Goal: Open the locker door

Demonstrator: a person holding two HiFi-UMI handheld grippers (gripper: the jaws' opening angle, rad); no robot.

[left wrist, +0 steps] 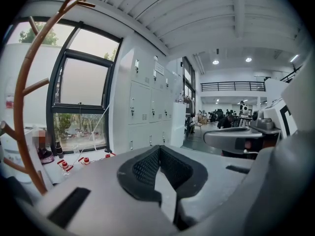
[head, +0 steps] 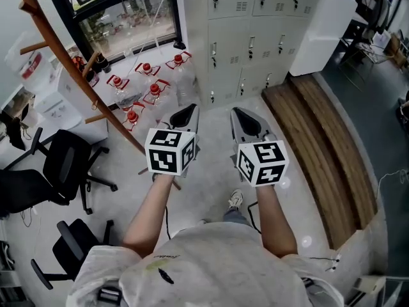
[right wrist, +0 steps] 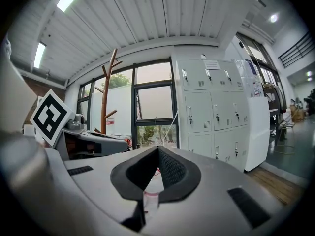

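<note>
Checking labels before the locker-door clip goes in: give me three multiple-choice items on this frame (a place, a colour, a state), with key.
1. In the head view, where do the lockers stand relative to the window?
A) left of it
B) right of it
C) below it

2. The bottle caps by the window are:
A) blue
B) red
C) green

3. The right gripper is:
A) wide open
B) shut on a locker handle
C) shut and empty

Key:
1 B: the lockers fill the frame to the right of the window.
2 B: every cap shows red.
3 C: its fingers meet at the tips with nothing between them, well short of the lockers.
</note>
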